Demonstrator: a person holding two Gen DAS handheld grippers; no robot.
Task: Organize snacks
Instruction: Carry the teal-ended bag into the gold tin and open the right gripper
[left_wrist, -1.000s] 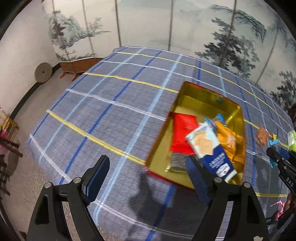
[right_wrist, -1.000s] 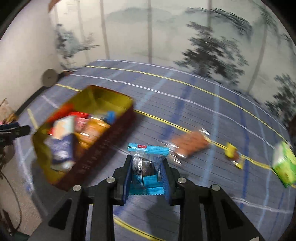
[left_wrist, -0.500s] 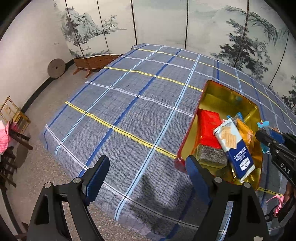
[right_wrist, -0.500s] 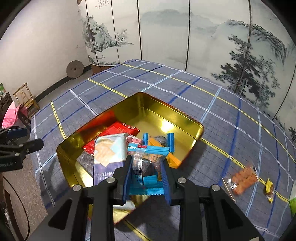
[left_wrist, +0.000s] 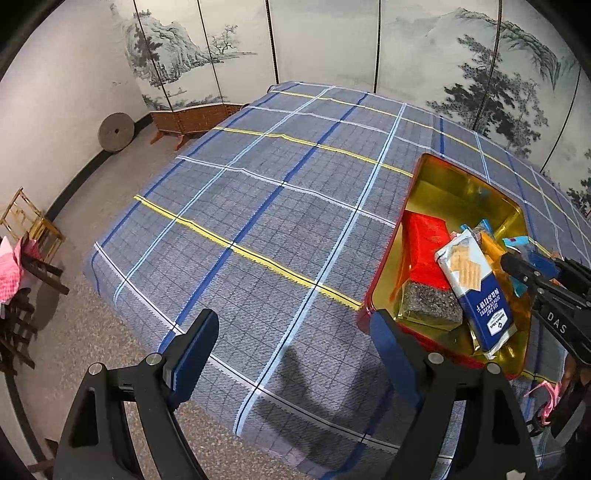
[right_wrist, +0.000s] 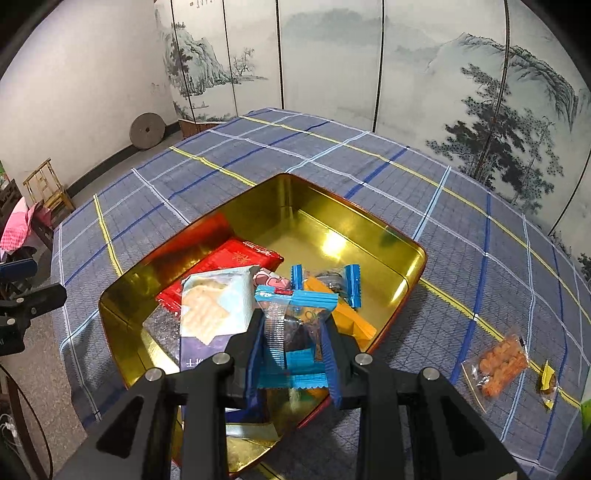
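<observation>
Plaid tablecloth (right_wrist: 424, 236), orange snack packet (right_wrist: 496, 367) beside perhaps a candy (right_wrist: 547, 382).

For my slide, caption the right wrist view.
Right gripper holds a blue-wrapped snack over the gold tin of snacks.

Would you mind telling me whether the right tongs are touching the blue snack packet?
Touching: the right wrist view shows the right tongs closed on the blue snack packet, both pads pressing its sides.

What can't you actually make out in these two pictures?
- Right wrist view: what is inside the blue packet; the right gripper covers its sides.
- Right wrist view: the gold tin's near end, behind that gripper.
- Right wrist view: a green thing, cut off by the edge.
- Left wrist view: the cracker pack's small print.
</observation>
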